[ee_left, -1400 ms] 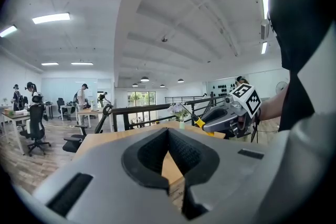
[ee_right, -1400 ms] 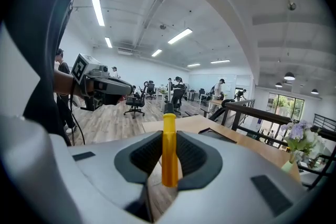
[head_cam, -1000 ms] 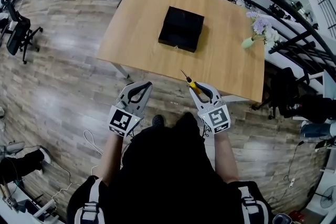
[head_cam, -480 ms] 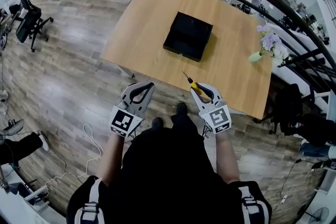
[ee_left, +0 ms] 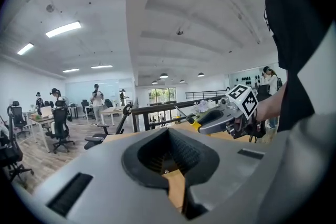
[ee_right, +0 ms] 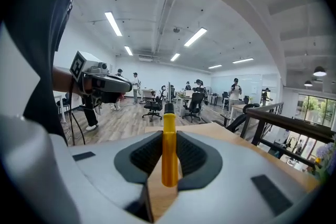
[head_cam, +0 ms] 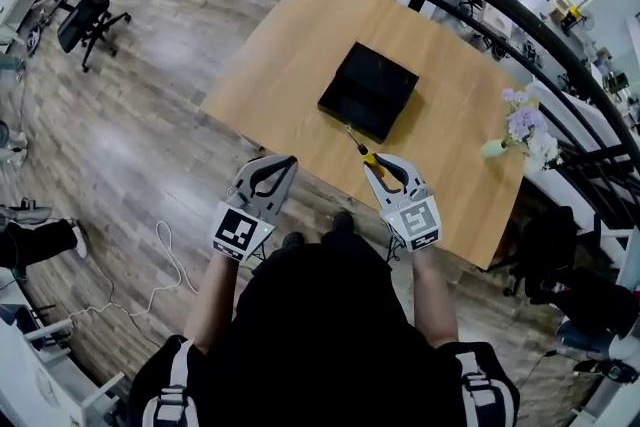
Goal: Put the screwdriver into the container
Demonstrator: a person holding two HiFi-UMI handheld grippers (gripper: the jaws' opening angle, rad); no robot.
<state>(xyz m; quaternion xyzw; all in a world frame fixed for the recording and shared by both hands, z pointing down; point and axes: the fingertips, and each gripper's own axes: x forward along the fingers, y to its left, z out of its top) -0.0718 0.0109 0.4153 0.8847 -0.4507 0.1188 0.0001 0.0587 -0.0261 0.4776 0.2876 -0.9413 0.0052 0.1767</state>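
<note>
A yellow-handled screwdriver sits clamped between the jaws of the right gripper, its thin metal shaft pointing forward, the tip close to the near edge of a flat, square black container lying on the wooden table

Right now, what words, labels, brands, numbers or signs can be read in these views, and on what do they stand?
None can be read.
Left tool and right tool: their cubes carry only black-and-white square markers, no letters.
Shirt print: too blurred to read.
Screwdriver and container: no label visible.
</note>
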